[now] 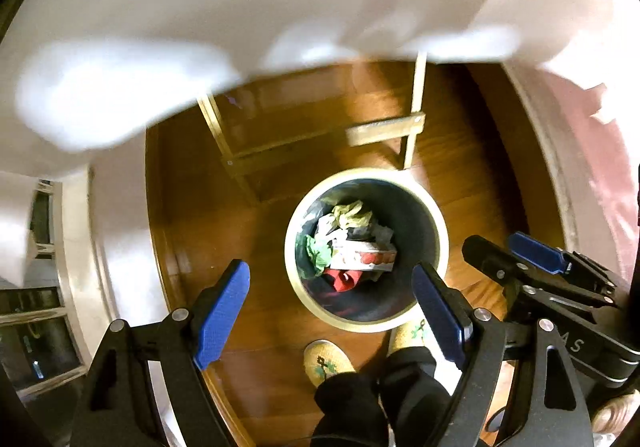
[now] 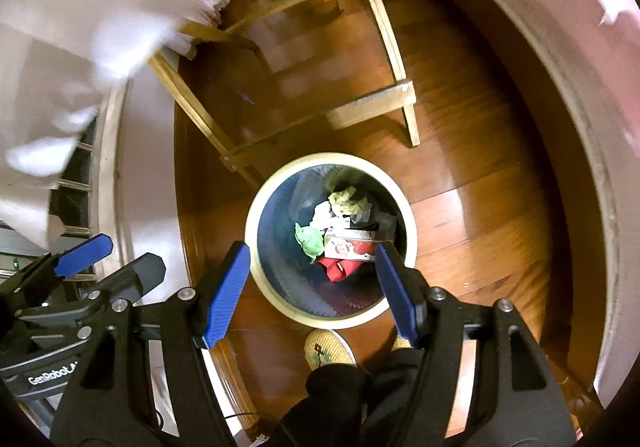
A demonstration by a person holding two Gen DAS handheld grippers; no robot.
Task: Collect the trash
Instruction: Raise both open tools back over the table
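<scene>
- Wooden plank floor (image 2: 472, 207), glossy brown, fills both wrist views; you're looking straight down at it.
- Round trash bin (image 1: 442, 235) (image 2: 256, 207) with a cream rim and dark inside stands on the floor, straight below both grippers.
- Inside the bin: a white and red printed carton (image 1: 366, 261) (image 2: 350, 247) lies near the middle, a crumpled green wrapper (image 1: 316, 253) (image 2: 309, 240) touches its side, a red piece (image 1: 342, 281) (image 2: 336, 271) sits by the carton on the bin's near side, and a yellowish crumpled wad (image 1: 352, 213) (image 2: 346, 201) lies at the bin's far side.
- Your left gripper (image 1: 332, 311) hangs above the bin's near rim, blue pads spread wide apart, nothing between them.
- Your right gripper (image 2: 312, 287) hangs above the bin too, pads spread wide, nothing held; it shows in the left view just beside the bin (image 1: 516, 259).
- Light wooden table frame (image 1: 414, 127) (image 2: 400, 91) stands just beyond the bin, one leg close to the rim.
- White cloth (image 1: 200, 27) (image 2: 100, 7), blurred, covers the area above the frame, beyond the bin.
- Your feet in yellow patterned slippers (image 1: 326, 361) (image 2: 328, 349) stand just at the bin's near side; the second slipper is mostly hidden behind a pad.
</scene>
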